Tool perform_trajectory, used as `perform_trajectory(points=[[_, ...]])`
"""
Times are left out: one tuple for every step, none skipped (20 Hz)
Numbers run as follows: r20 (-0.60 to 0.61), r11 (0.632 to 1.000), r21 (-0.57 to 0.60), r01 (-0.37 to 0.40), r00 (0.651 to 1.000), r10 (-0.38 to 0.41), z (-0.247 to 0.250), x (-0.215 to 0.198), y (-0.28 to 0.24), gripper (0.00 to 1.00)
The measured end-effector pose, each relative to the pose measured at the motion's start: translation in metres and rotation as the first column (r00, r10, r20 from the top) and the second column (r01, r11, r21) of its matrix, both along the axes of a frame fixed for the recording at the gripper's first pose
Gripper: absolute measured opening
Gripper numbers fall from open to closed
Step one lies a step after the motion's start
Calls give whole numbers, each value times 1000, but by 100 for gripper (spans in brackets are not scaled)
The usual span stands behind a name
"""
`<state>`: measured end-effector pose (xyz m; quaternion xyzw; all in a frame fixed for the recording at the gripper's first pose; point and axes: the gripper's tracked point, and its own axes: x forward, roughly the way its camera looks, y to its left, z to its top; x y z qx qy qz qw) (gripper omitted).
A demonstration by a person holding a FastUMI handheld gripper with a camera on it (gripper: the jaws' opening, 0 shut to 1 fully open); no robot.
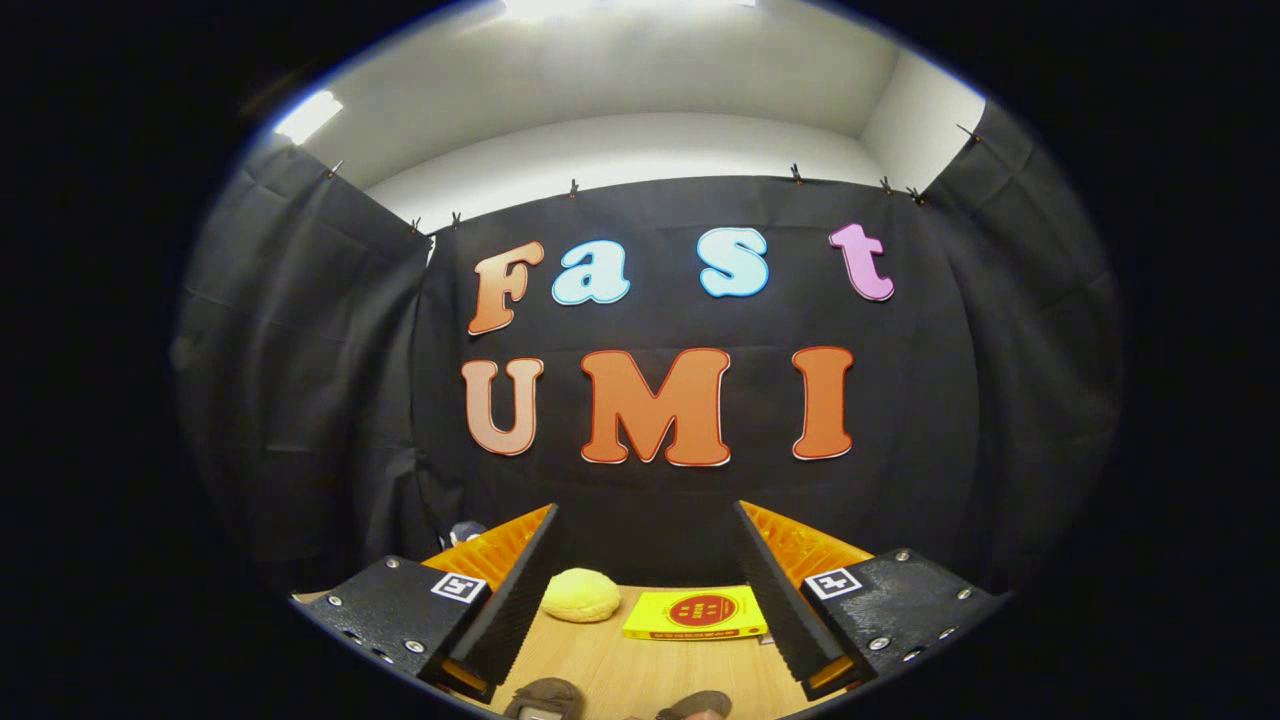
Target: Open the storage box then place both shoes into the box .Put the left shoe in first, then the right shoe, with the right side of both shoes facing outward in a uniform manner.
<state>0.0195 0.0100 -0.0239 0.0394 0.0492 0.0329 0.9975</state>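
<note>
Spread wide, gripper [645, 590] fingers ribbed and matt. Smooth pale wood tabletop [640, 670]. Glossy card box [695, 613]. Soft, dimpled yellow bun [581, 595]. Matt creased cloth wall [300, 400].

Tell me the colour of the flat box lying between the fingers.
Yellow with a red round mark, in the gripper view: flat box.
</note>
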Motion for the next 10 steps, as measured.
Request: perform_trajectory(points=[[-5, 1000, -6, 3, 1000, -3, 0, 2, -1, 100], [-8, 1000, -9, 6, 1000, -6, -1, 2, -1, 100], [-10, 1000, -8, 2, 1000, -2, -2, 2, 2, 100], [-14, 1000, -7, -6, 1000, 5, -5, 2, 7, 100], [-24, 1000, -5, -18, 1000, 18, -9, 1, 12, 100], [-37, 999, -3, -34, 999, 34, -14, 0, 17, 100], [-50, 999, -1, -52, 997, 52, -19, -1, 23, 100], [-59, 998, 3, -69, 996, 69, -23, -2, 28, 100], [-68, 997, 12, -81, 994, 82, -26, -2, 33, 100], [-76, 995, 25, -96, 992, 97, -30, -4, 39, 100]])
